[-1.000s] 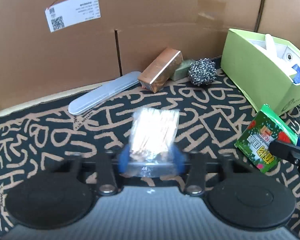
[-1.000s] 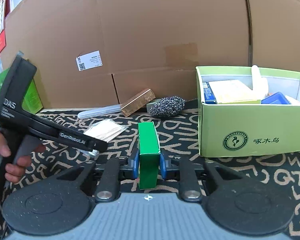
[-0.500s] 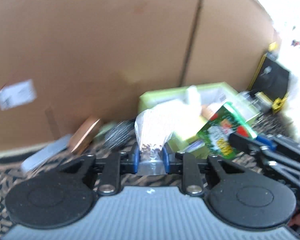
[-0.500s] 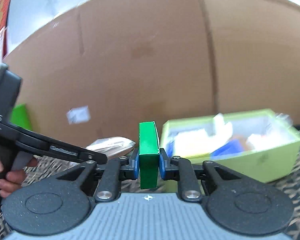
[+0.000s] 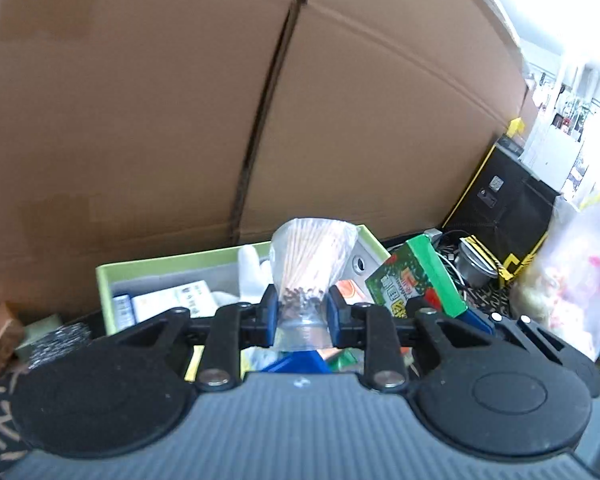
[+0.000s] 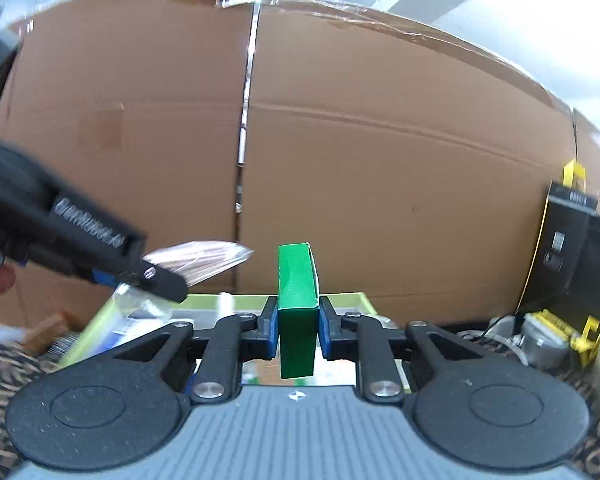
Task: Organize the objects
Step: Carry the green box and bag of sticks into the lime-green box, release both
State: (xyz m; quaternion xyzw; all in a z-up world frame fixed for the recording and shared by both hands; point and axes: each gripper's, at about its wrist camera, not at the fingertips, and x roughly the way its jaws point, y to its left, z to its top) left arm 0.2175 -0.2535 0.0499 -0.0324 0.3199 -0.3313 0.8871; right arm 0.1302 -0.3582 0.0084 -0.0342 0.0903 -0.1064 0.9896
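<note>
Both tongs [image 5: 302, 312] [image 6: 298, 322] block tray [image 5: 156, 268] contents — blurred

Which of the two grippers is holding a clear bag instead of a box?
The left gripper: it pinches a clear bag of thin sticks, while the right gripper clamps a green box.

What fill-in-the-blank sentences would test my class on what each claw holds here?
1. The left claw grips a clear bag of ___.
2. The right claw is shut on a ___ box.
3. Below both claws sits an open, pale green ___.

Missing words: sticks; green; box
</note>
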